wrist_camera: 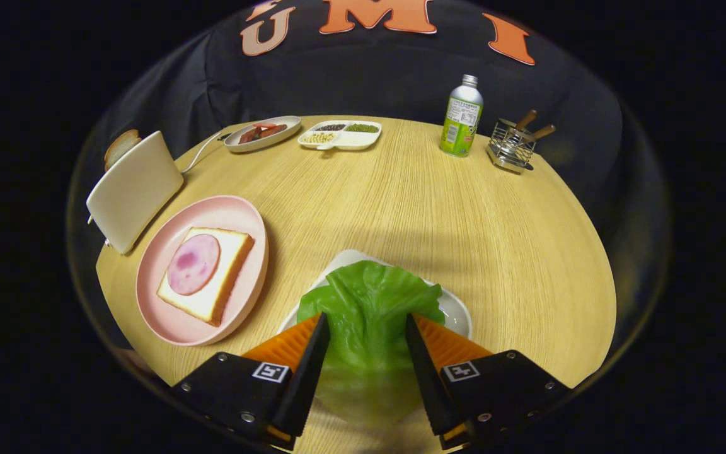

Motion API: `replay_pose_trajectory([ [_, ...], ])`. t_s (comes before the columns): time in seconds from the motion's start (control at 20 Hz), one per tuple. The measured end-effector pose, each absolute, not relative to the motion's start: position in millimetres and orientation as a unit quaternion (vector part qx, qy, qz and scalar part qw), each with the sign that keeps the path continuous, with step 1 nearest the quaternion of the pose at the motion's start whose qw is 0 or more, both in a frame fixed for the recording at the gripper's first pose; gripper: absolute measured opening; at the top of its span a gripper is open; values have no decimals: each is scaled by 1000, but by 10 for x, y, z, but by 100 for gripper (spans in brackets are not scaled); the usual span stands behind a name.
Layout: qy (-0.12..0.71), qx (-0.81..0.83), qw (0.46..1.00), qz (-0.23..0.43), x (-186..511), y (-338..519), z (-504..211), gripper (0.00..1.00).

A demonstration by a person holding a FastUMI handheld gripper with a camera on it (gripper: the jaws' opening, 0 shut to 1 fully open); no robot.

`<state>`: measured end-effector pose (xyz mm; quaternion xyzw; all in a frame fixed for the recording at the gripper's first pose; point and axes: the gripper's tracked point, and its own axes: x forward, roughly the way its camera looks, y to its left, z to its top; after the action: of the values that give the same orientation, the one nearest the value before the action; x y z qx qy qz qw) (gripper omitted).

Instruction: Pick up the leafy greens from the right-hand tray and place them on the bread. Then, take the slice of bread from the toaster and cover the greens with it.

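Gripper (366,325) fingers either side of lettuce leaf (369,302), both pressing it, leaf bunched between. Leaf over white tray (454,309). Beside: pink plate (167,321), bread slice (221,287) with ham (193,263). Beyond plate: toaster (133,189), bread (120,146) inside.

Two bread slices (208,274), one toaster (133,189), one bottle (461,116), four dishes (177,325)

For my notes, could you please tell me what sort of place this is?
Likely a staged breakfast table in a booth: a toaster holding bread, a plate with bread and ham, and lettuce between the gripper fingers.
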<state>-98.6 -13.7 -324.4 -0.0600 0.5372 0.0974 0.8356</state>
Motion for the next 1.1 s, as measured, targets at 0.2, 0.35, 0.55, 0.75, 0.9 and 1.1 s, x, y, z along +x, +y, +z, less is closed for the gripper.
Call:
replay_pose_trajectory([
  [0.2, 522, -62, 845, 101, -924, -89, -3271, 35],
  [0.35, 508, -79, 851, 108, -905, -48, -3281, 15],
  [0.55, 496, -62, 859, 111, -892, -9, -3234, 3],
  [0.75, 471, -21, 874, 118, -803, 49, -3025, 2],
  [0.9, 446, -2, 885, 138, -723, 202, -2813, 2],
  [1.1, 415, 2, 892, 178, -627, 541, -2585, 2],
])
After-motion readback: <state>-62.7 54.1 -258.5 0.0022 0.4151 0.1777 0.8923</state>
